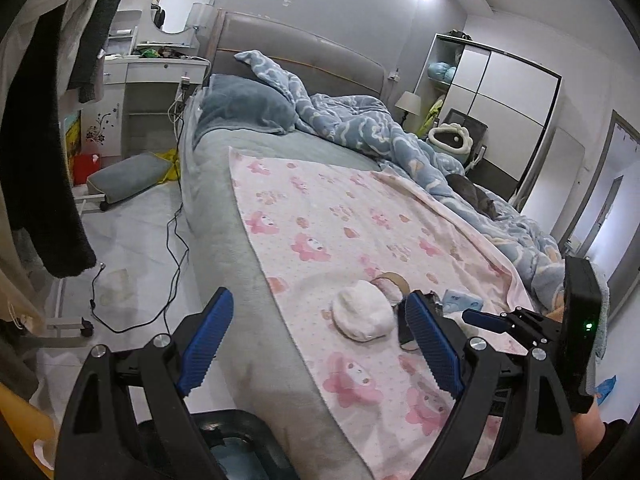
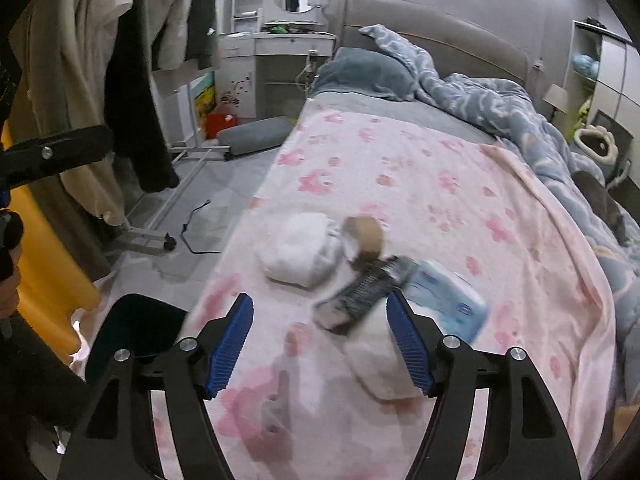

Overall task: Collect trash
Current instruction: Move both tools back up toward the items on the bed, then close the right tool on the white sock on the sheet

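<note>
Ribbed blue pads line the black plastic fingers of the left gripper (image 1: 318, 338), spread wide and empty above the edge of a grey mattress (image 1: 224, 216). The right gripper (image 2: 320, 344) also stands parted, nothing pressed between its pads. The trash lies clustered on a pink, cartoon-printed blanket (image 2: 420, 168): a soft, round white wad (image 2: 298, 250), a brown cardboard tape ring (image 2: 366, 236) touching it, a crinkled dark wrapper (image 2: 366, 290), a pale blue tissue pack (image 2: 450, 298) and a second white crumpled piece (image 2: 376, 356), just beside the right gripper's pad. A rumpled blue quilt (image 1: 360, 120) lies beyond.
</note>
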`<state>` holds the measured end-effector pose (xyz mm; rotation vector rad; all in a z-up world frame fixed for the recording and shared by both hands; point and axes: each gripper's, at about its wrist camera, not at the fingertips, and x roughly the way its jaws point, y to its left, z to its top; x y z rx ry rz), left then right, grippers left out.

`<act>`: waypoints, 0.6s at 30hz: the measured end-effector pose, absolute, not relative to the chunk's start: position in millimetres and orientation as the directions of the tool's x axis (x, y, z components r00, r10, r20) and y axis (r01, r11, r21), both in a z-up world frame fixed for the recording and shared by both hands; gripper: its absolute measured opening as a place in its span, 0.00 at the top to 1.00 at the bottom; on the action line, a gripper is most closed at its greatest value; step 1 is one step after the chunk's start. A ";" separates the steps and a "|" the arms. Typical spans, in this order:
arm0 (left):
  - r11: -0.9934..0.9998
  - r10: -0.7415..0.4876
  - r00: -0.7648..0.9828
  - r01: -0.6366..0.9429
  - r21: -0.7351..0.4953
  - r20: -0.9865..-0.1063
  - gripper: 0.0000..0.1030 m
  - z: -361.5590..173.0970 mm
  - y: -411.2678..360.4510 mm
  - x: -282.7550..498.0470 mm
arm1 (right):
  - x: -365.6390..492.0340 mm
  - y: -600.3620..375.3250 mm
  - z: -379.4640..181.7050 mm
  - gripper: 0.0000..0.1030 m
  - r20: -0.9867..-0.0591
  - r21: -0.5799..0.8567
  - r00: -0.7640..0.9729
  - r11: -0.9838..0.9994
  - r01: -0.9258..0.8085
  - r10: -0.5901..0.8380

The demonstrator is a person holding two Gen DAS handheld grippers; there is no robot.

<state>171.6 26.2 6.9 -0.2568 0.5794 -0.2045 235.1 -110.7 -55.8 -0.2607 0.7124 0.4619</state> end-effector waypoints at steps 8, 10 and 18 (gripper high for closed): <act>0.941 -0.293 0.802 0.147 -0.303 -0.520 0.13 2.5 4.6 176.9 | 242.8 -141.7 -70.1 0.31 -0.690 -0.067 0.671 0.899 -0.432 0.271; 0.939 -0.303 0.796 0.155 -0.307 -0.524 0.13 0.7 -0.7 178.4 | 244.1 -144.0 -72.9 0.31 -0.696 -0.070 0.668 0.901 -0.428 0.263; 0.933 -0.332 0.773 0.185 -0.308 -0.541 0.12 -7.2 -20.7 184.2 | 247.1 -163.5 -81.9 0.32 -0.714 -0.103 0.672 0.920 -0.378 0.196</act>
